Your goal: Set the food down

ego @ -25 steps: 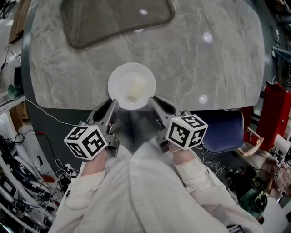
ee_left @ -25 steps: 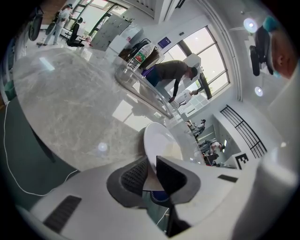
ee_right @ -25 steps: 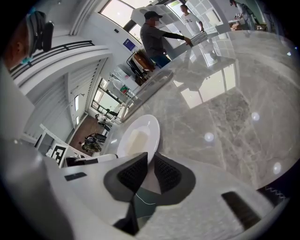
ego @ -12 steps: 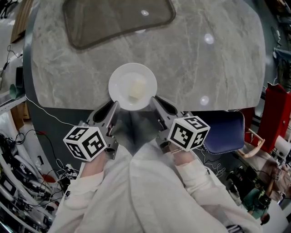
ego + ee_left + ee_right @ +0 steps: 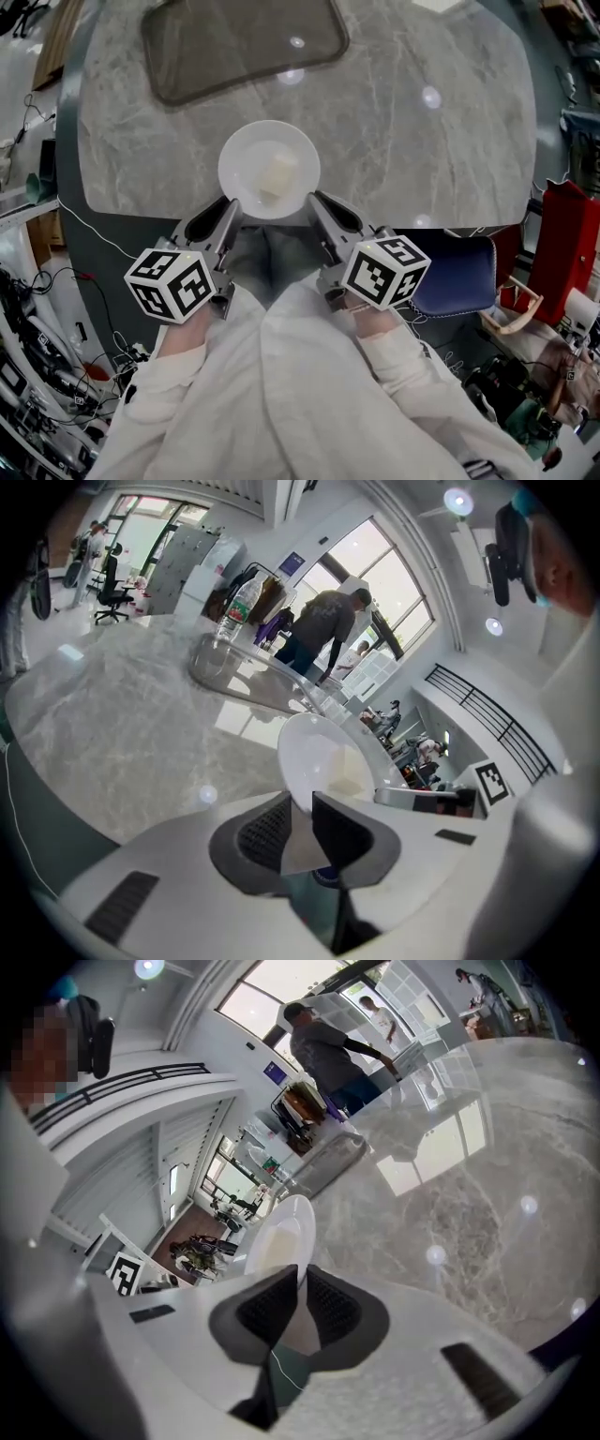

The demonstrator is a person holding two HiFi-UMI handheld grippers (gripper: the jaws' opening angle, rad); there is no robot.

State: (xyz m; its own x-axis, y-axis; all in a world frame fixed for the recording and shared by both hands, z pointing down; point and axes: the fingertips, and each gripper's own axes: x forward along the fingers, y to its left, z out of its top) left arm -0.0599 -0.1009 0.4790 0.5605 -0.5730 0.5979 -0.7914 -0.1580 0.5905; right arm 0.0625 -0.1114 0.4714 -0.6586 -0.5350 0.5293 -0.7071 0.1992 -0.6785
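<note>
Round glossy white plate (image 5: 236,150), pale blocky food (image 5: 278,175) at centre, at 6 o'clock edge of veined grey marble tabletop (image 5: 422,141). Clamped on its thin rim: left gripper (image 5: 228,208) at 7 o'clock, right gripper (image 5: 317,204) at 5 o'clock, jaws just closing tighter.

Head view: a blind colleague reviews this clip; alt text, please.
The left claw and right claw grip a white plate of pale food by its rim, at the edge of a marble table; the right claw's jaws have just been closing on the rim. A dark tray lies beyond.
</note>
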